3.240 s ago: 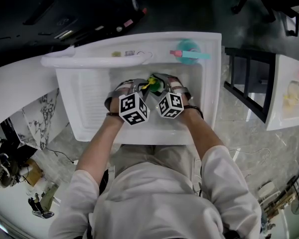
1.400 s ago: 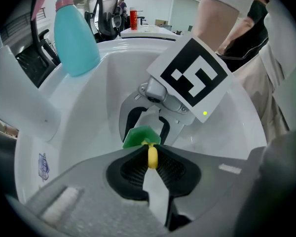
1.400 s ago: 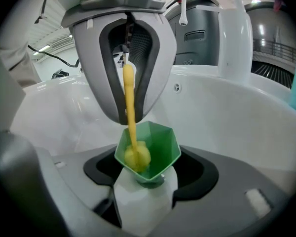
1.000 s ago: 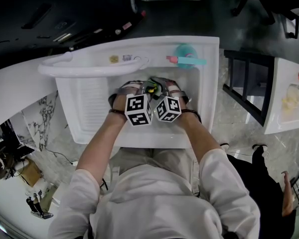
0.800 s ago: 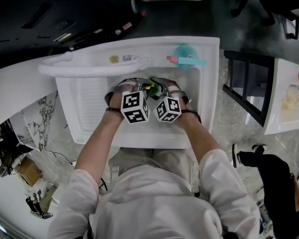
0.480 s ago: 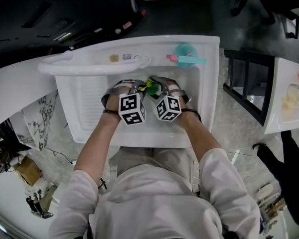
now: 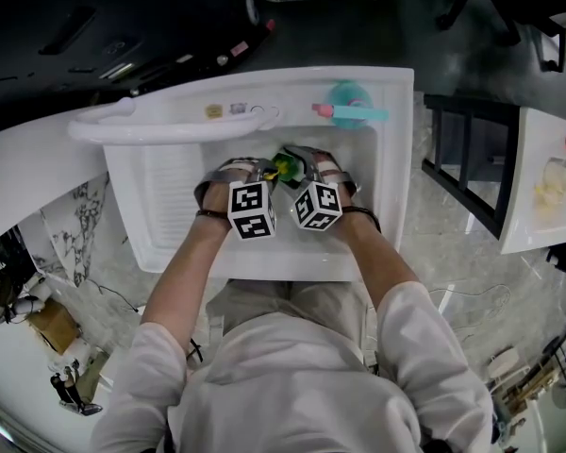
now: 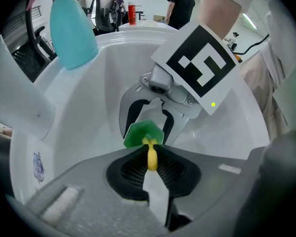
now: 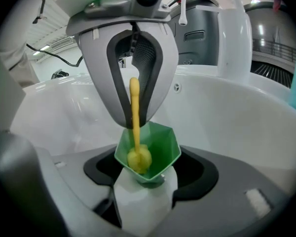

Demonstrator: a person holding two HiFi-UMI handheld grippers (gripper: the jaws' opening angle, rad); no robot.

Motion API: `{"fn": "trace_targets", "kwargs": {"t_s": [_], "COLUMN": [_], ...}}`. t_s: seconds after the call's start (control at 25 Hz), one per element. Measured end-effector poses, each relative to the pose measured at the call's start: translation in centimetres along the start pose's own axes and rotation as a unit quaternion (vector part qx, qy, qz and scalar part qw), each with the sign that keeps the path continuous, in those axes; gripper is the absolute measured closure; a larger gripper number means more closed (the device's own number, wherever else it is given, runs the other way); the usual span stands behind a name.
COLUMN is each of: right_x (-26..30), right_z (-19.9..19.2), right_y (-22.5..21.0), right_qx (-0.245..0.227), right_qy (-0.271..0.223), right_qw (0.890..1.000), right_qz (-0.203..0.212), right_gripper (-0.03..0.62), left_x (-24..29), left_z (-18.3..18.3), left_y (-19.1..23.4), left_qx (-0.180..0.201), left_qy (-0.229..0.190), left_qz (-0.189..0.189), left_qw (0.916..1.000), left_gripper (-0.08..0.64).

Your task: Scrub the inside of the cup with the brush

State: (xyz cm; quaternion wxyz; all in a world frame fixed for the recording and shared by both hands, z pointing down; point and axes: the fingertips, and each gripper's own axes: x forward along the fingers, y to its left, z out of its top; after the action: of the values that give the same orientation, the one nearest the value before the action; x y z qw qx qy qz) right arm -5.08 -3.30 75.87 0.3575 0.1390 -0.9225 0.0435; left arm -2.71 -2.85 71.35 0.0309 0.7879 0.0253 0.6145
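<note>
The left hand-held gripper was clenched on the yellow handle of the brush, pointing steeply down over the white sink. Opposite it, the right hand-held gripper grasped the green cup by its base, with the mouth tilted up toward the brush. The brush's yellow head sat low inside the cup and appeared to rest against the bottom.

Compared with a second earlier, the left hand-held gripper's marker cube had slid a little to the left in the head view, while the right one had kept its place. So the cup was being held as a fixed target and the brush alone was travelling. That read as one stroke of the scrub — under way rather than finished, since the head was still inside the cup and neither grip had loosened. More passes around the cup's facets seemed likely to be needed. A teal spray bottle stood at the sink's far rim, well apart from both.
</note>
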Motion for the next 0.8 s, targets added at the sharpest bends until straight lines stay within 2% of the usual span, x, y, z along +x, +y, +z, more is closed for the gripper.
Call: {"fn": "trace_targets", "kwargs": {"t_s": [0.4,0.8], "right_x": [0.0,0.0], "right_z": [0.0,0.0], "right_y": [0.0,0.0], "right_qx": [0.001,-0.001], "right_qy": [0.000,0.003], "right_qw": [1.000,1.000], "right_qz": [0.001,0.003], "right_gripper": [0.288,0.288], "left_x": [-1.3,-4.7], "left_z": [1.3,1.5], "left_y": [1.7,2.0], "left_qx": [-0.054,-0.060], "left_qy": [-0.044,-0.057], "left_qz": [0.016,0.029], "left_qw": [0.9974,0.9961], "left_gripper": [0.522,0.522]}}
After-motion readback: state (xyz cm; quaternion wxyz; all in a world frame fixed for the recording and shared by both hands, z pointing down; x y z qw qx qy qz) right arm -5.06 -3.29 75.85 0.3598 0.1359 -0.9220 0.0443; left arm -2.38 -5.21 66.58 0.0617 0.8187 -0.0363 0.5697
